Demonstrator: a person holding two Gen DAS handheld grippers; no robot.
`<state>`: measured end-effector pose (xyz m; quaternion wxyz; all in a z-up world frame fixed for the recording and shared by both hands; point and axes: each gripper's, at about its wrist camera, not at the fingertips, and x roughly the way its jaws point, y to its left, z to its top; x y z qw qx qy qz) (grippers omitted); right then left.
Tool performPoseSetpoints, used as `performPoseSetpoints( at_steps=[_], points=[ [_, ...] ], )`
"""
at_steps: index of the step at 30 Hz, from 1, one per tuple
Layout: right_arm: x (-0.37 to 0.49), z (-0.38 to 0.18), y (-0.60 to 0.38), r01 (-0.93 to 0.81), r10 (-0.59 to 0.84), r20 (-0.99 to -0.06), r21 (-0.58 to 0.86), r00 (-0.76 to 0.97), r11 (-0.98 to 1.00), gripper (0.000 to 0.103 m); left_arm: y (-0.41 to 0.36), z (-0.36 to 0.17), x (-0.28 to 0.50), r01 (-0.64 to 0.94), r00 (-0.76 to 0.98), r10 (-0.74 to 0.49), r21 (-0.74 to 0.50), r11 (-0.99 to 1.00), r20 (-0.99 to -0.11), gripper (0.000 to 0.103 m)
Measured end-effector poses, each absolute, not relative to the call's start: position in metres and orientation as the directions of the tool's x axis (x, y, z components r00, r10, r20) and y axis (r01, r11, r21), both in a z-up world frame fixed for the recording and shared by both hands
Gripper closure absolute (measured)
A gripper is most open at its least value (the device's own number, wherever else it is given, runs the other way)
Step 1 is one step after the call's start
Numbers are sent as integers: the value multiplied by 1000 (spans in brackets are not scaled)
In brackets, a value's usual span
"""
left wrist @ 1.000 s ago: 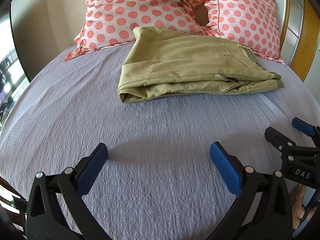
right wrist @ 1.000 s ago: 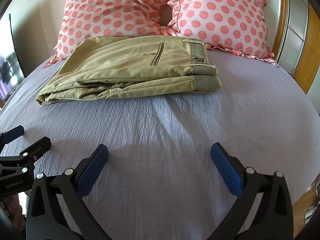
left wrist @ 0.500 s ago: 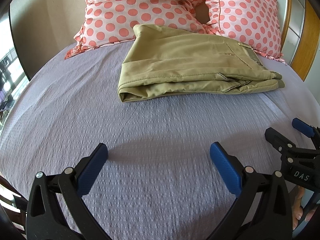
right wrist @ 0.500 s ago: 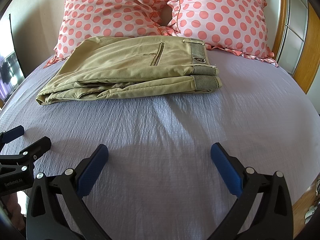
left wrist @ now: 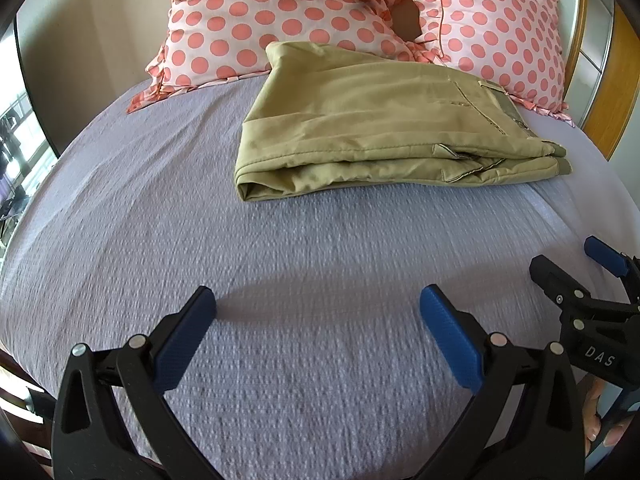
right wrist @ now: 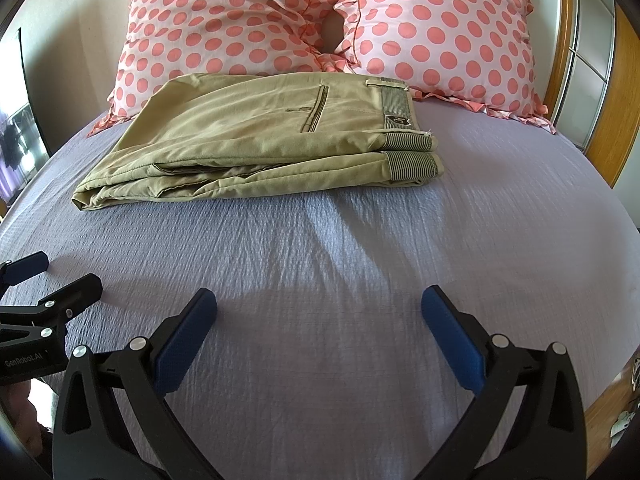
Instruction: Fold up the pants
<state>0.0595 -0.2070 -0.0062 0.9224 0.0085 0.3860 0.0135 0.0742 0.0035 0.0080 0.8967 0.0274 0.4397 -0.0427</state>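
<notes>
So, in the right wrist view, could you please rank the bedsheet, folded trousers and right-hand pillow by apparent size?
1. Lilac textured bedsheet
2. Folded khaki trousers and the pink polka-dot right pillow: similar; the pillow lies farther away, so unranked.

Bed is covered by a lilac textured bedspread (right wrist: pixel 320 248), lightly creased near the middle. 2 pink pillows with coral polka dots and ruffled edges are propped at the head: left pillow (right wrist: pixel 224 28) and right pillow (right wrist: pixel 444 32), touching at the inner corners, a small gap seen between them higher up. A beige wall (left wrist: pixel 92 52) is seen behind. A wooden frame (right wrist: pixel 608 128) with pale panels is seen at right.
</notes>
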Motion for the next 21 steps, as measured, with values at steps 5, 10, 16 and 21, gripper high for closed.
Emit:
performPoseSetpoints(
  at_steps=[5,10,16,21],
  points=[
    [59,-6,-207,-19,32,-712,26,701,999,1,4,8,74,101,609,-52,12,995,-792,2],
    [60,-6,-207,-19,32,-712,26,702,999,1,4,8,74,98,610,-51,11,995,-791,2],
    [60,-6,-207,-18,32,-712,27,701,999,1,3,8,75,94,607,-47,13,995,-793,2],
    [59,-6,-207,-19,32,-712,26,701,999,1,3,8,75,96,607,-47,14,995,-793,2]
  ],
)
